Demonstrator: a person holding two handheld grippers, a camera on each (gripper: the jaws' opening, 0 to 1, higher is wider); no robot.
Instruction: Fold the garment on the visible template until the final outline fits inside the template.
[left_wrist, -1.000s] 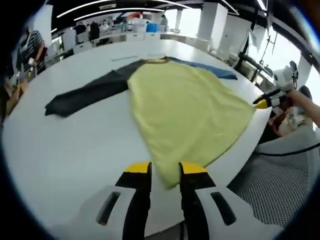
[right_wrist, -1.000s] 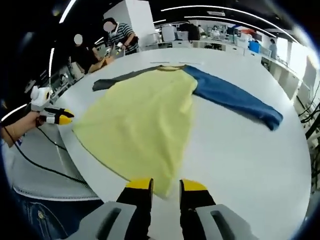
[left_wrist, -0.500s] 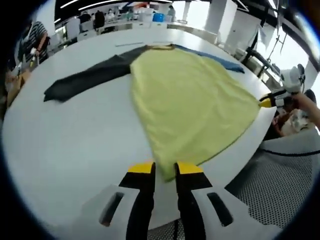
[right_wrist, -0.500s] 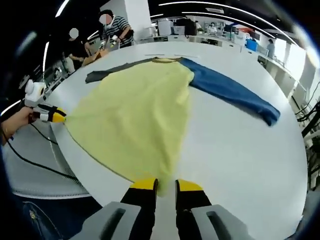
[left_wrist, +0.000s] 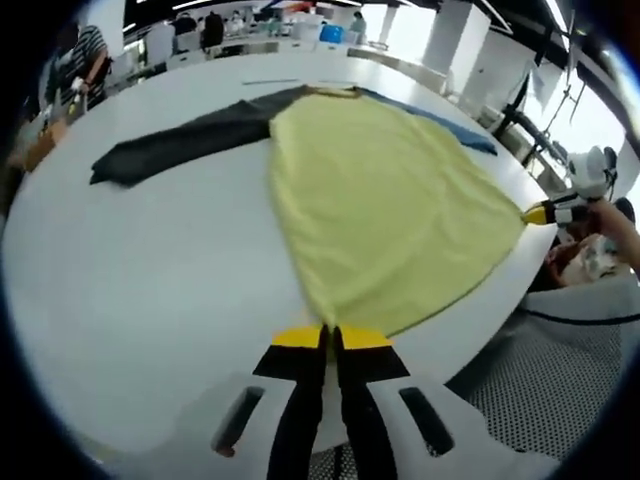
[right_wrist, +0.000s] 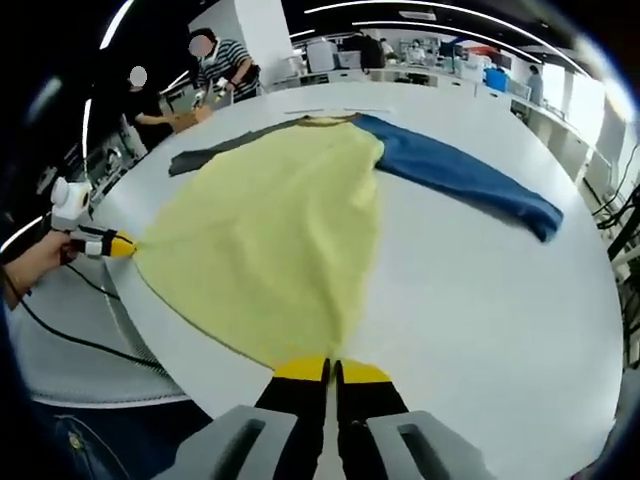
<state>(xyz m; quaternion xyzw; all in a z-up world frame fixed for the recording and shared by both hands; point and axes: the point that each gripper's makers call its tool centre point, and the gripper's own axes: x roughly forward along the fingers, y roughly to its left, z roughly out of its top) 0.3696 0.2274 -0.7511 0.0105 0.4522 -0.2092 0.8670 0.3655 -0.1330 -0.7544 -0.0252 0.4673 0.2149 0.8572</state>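
Left gripper view: unlabelled garment (left_wrist: 380, 200) in claw (left_wrist: 331, 338).

My left gripper (left_wrist: 330, 338) has its yellow-tipped jaws pinched together, barely any gap between them, pointing forward and low. Right gripper (right_wrist: 334, 371) is the same deal, jaws pressed closed. In the left gripper view I can spot the right one way off to the side with my hand (left_wrist: 612, 212) wrapped on it; in the right gripper view the left one sits far left, held in my other hand (right_wrist: 35, 262).
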